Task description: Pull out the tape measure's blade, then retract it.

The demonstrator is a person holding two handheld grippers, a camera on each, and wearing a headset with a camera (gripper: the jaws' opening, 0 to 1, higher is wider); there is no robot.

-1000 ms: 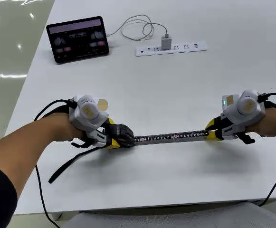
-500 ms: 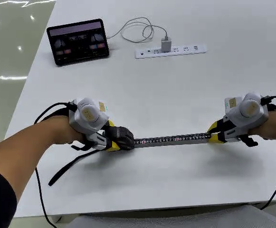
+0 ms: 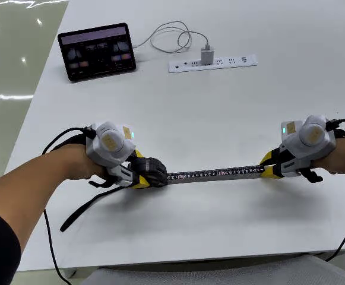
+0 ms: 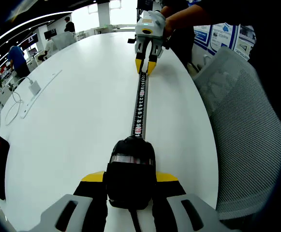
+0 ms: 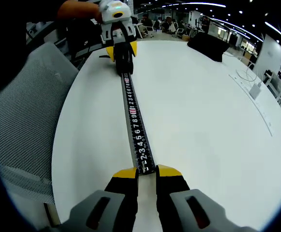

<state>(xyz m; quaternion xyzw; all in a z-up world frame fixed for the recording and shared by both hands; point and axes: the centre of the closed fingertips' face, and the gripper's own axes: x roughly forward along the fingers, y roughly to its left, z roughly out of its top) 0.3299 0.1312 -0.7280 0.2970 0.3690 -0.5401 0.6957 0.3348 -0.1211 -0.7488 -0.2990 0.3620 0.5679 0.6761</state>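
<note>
Tape measure case (image 3: 151,171): it is lying near the front edge of the white surface (image 3: 220,113), with its mouth pointing toward the other gripper.
Left gripper (image 4: 130,176): its jaws are pinching the case across its sides, probably anchoring it so a pull on the blade is not dragging it along.
Blade (image 3: 214,174): it is stretching flat and straight along the surface between the two grippers, numbers facing up.
Right gripper (image 5: 147,172): its jaws are closing nearly together on the blade's end, gripping in line with the blade so the pull is running straight.
Spacing: the grippers are facing each other, well apart.
Step, as I am judging it: the blade is looking well drawn out, and retraction is coming next.
Risk: letting go abruptly would be inviting a snap-back.
Far side: a tablet (image 3: 98,49) and a power strip (image 3: 214,61) are sitting well clear of the work.
</note>
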